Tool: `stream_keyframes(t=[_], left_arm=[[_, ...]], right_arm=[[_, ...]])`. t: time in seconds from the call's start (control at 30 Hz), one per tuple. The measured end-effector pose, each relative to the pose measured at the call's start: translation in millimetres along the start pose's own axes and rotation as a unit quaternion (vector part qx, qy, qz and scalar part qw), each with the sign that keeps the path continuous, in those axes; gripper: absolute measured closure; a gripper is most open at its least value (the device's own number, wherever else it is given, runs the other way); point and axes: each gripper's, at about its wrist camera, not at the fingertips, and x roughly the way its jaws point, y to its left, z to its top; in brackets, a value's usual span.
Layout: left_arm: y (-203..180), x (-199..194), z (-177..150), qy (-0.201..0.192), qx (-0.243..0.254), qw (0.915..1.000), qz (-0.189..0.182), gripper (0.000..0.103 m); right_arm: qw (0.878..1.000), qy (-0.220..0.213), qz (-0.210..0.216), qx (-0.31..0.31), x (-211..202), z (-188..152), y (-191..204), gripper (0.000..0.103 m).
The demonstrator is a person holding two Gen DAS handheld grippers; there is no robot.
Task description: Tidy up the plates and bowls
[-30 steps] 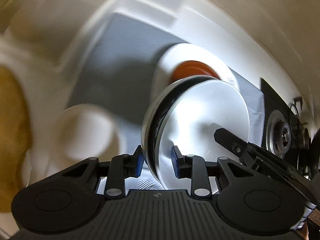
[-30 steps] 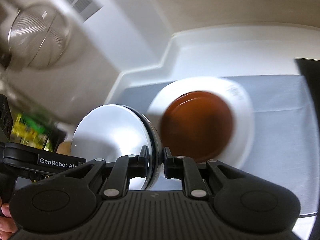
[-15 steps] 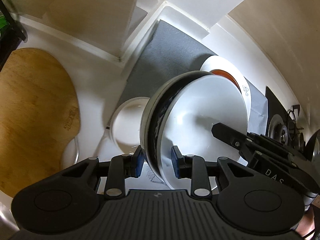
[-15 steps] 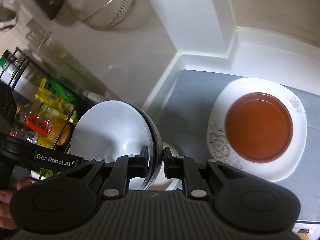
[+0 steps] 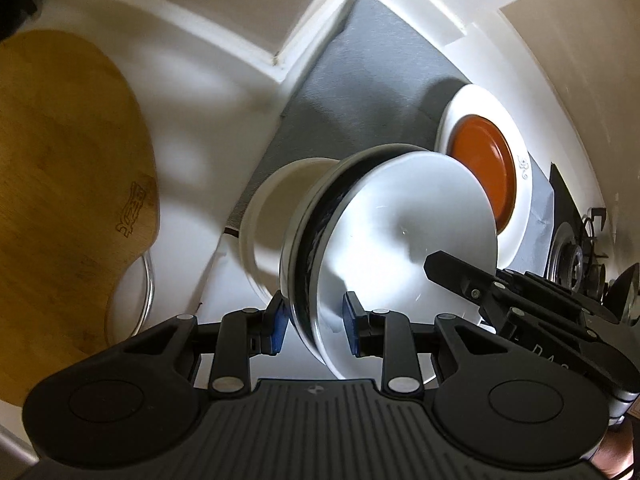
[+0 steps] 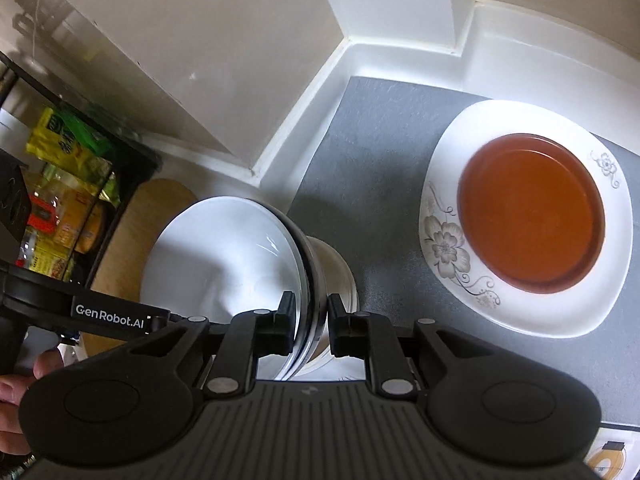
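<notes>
Both grippers hold one white bowl with a dark outer band by opposite sides of its rim. My left gripper is shut on the bowl. My right gripper is shut on the same bowl. The bowl hangs just above a cream bowl that stands at the mat's near left corner, also in the right wrist view. An orange dish sits on a white flowered plate on the grey mat; both show in the left wrist view, the dish on the plate.
A wooden cutting board lies on the white counter to the left. A black rack with food packets stands by the wall. A gas stove burner is at the far right. White walls enclose the mat's back corner.
Both grippers have carried the bowl left and down, away from the flowered plate, until it hangs over the cream bowl. The grip is unchanged.
</notes>
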Motion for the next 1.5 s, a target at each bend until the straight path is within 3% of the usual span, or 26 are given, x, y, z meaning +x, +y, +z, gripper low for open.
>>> stream_keyframes(t=[0.4,0.67,0.93,1.1,1.2,1.27,1.5], left_arm=[[21.5,27.8,9.1,0.023,-0.009,0.9996,-0.013,0.070],[19.4,29.6,4.7,-0.004,0.025,0.9995,-0.017,0.070],[25.5,22.1,4.9,-0.001,0.021,0.9987,-0.046,0.073],[29.8,-0.9,11.6,-0.051,0.050,0.9968,-0.037,0.073],[33.3,3.4,18.2,-0.046,0.046,0.9971,-0.039,0.073],[35.3,5.7,20.1,-0.047,0.047,0.9972,-0.033,0.073],[36.3,8.2,21.3,-0.047,0.049,0.9971,-0.036,0.071]], right_arm=[[0.998,0.025,-0.038,-0.045,35.0,0.4,16.3,0.086],[0.993,0.036,-0.073,-0.083,40.4,-0.8,18.4,0.081],[0.995,0.034,-0.051,-0.073,33.3,-0.1,11.8,0.079],[0.998,0.003,-0.035,-0.053,15.3,4.2,3.4,0.079],[0.999,-0.001,-0.018,-0.043,14.8,7.9,-3.9,0.083],[0.999,-0.004,-0.007,-0.041,15.9,8.7,-5.9,0.090],[1.000,-0.014,0.007,-0.026,17.6,7.5,-15.1,0.094]])
